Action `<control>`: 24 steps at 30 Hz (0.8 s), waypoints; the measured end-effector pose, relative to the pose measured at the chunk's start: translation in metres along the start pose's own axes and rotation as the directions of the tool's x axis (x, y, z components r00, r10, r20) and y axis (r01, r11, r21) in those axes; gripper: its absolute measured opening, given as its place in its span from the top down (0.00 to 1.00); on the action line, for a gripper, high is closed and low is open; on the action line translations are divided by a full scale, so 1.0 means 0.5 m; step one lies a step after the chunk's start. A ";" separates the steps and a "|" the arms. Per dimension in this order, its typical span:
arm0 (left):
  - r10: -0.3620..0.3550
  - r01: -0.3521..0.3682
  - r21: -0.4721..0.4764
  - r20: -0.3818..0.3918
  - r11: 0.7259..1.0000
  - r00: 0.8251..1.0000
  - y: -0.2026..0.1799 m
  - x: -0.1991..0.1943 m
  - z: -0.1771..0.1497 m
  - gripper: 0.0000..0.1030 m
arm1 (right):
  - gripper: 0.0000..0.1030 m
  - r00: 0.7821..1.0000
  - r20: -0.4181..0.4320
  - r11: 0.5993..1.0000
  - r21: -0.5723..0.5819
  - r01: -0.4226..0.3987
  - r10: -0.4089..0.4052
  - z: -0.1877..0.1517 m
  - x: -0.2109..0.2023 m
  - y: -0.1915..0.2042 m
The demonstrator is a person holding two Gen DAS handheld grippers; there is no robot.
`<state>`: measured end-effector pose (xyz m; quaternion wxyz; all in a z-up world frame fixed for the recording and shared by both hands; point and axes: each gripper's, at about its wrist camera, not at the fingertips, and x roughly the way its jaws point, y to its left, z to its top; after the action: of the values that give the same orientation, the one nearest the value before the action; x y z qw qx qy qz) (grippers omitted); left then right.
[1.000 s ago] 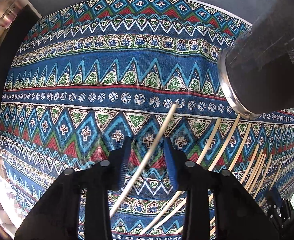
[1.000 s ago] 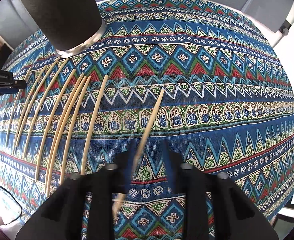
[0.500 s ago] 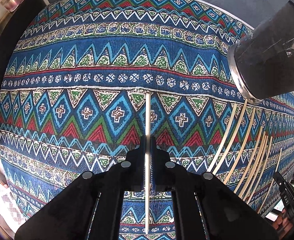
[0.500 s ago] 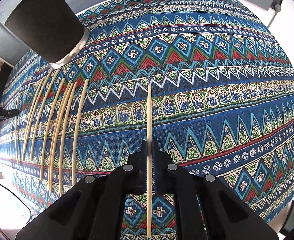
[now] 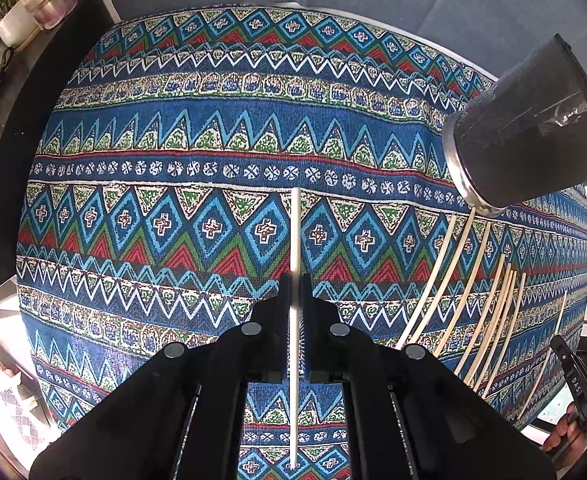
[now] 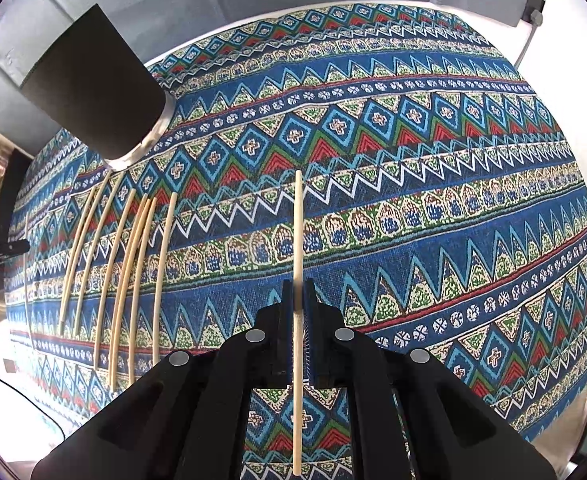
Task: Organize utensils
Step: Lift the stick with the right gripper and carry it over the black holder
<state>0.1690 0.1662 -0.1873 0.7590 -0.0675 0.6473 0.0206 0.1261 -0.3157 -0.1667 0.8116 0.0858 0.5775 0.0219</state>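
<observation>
both grippers are clamped on a chopstick each, over a table spread with a patterned cloth (image 5: 213, 152) in blue, red and green bands. the left gripper (image 5: 294, 280) has its jaws pressed tight on a pale white chopstick (image 5: 295, 232), which runs straight through them — one end sticks out ahead over the cloth, the other trails back between the black gripper arms. the right gripper (image 6: 298, 286) is closed the same way on a tan chopstick (image 6: 298, 224), also lined up along the jaws and lifted clear of the cloth.

the landmark here is the dark cup (image 5: 521, 132), a tall black holder with a shiny metal rim at its base, standing on the cloth near the far edge. the loose chopsticks (image 5: 473, 292) lie in a rough row on the cloth on the near side of the cup, side by side and roughly parallel, the farthest tips almost touching the cup's base. seen from the right gripper the same row (image 6: 125, 272) fans out below the cup (image 6: 93, 84), with one thin stick lying apart from the others. the white chopstick is held off to one side of the cup, the tan one off to the other, both well apart from it — neither is over its mouth. past the cloth's edge a shelf holds a clear jar (image 5: 49, 4).
</observation>
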 end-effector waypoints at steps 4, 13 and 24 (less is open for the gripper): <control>-0.015 0.015 0.006 0.040 1.000 0.999 0.027 -0.053 -0.006 0.96 | 0.95 0.999 0.040 0.999 -0.029 -0.020 0.021 0.017 -0.031 0.020; -0.024 0.018 0.044 0.136 0.999 0.990 0.015 -0.229 -0.013 0.95 | 0.95 0.986 0.151 0.990 -0.132 -0.054 0.074 0.099 -0.095 0.116; -0.014 -0.013 0.098 0.272 0.995 0.962 -0.065 -0.424 0.045 0.95 | 0.95 0.935 0.298 0.967 -0.218 -0.128 0.191 0.211 -0.190 0.198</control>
<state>0.1606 0.1490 0.0275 0.8431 -0.0267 0.5371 -0.0027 0.2001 -0.2429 -0.0282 0.8936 0.0548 0.4259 0.1305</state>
